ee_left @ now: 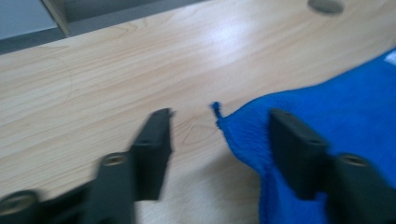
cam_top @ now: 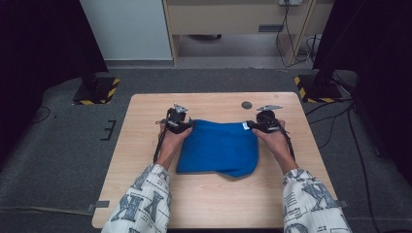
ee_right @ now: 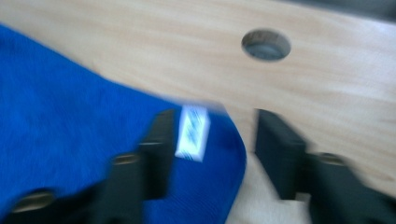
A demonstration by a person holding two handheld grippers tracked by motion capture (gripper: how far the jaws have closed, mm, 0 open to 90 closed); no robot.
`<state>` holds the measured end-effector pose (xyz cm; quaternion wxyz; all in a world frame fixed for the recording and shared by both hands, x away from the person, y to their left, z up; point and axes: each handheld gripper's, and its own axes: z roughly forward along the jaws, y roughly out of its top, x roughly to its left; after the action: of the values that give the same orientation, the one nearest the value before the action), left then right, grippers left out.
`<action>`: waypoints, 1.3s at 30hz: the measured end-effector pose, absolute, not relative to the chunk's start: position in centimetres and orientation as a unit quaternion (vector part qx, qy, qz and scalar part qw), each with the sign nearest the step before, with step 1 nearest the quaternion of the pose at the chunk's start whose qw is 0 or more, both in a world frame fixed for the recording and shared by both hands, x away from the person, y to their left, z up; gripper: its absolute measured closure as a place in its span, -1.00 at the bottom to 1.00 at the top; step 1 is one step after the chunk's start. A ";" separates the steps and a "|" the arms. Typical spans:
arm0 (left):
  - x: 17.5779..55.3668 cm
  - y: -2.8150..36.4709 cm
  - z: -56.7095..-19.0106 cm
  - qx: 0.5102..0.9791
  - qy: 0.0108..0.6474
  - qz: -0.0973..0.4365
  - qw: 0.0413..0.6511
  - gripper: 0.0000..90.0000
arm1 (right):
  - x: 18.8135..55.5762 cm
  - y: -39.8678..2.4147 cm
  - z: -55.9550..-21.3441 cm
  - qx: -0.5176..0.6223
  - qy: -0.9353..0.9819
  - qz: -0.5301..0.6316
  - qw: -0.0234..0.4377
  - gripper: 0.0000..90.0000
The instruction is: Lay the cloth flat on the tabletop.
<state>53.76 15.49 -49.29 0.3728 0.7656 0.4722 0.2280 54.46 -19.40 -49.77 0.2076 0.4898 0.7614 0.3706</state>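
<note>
A blue cloth [cam_top: 218, 148] lies folded on the wooden table [cam_top: 209, 199], between the person's two hands. My left gripper [cam_top: 187, 125] rests at the cloth's far left corner, jaws apart. In the left gripper view that corner [ee_left: 233, 123] lies on the table between the open jaws of my left gripper [ee_left: 219, 126], untouched by the left jaw. My right gripper [cam_top: 251, 126] sits at the far right corner. In the right gripper view the cloth [ee_right: 70, 102] and its white label [ee_right: 192, 133] lie between the open jaws of my right gripper [ee_right: 215, 123].
A round cable hole [cam_top: 247, 105] is set in the table just behind the cloth. Bare wood runs along the table's front. Yellow-and-black stand bases [cam_top: 97, 90] [cam_top: 318, 90] sit on the floor beyond the far corners, with cables [cam_top: 350, 126] at the right.
</note>
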 end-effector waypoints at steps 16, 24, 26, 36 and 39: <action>50.9 16.5 -46.2 0.759 0.441 0.226 0.423 -0.75 | 51.6 -19.2 -47.3 0.460 0.757 0.406 0.223 -0.29; 45.6 17.5 -45.9 0.759 0.421 0.236 0.436 -0.73 | 46.6 -20.2 -47.3 0.441 0.763 0.422 0.214 0.04; 44.1 18.1 -46.4 0.756 0.419 0.237 0.444 -0.74 | 45.2 -20.7 -47.6 0.441 0.762 0.423 0.214 0.11; 39.9 19.7 -49.5 0.762 0.412 0.228 0.445 -0.74 | 40.5 -22.3 -50.5 0.449 0.751 0.447 0.187 0.44; 38.9 20.1 -49.9 0.761 0.420 0.219 0.444 -0.74 | 39.2 -22.3 -51.3 0.449 0.756 0.440 0.181 0.49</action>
<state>38.86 20.09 -49.89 0.4441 0.7606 0.4196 0.2194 39.23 -22.30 -51.28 0.1806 0.4487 0.7565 0.4402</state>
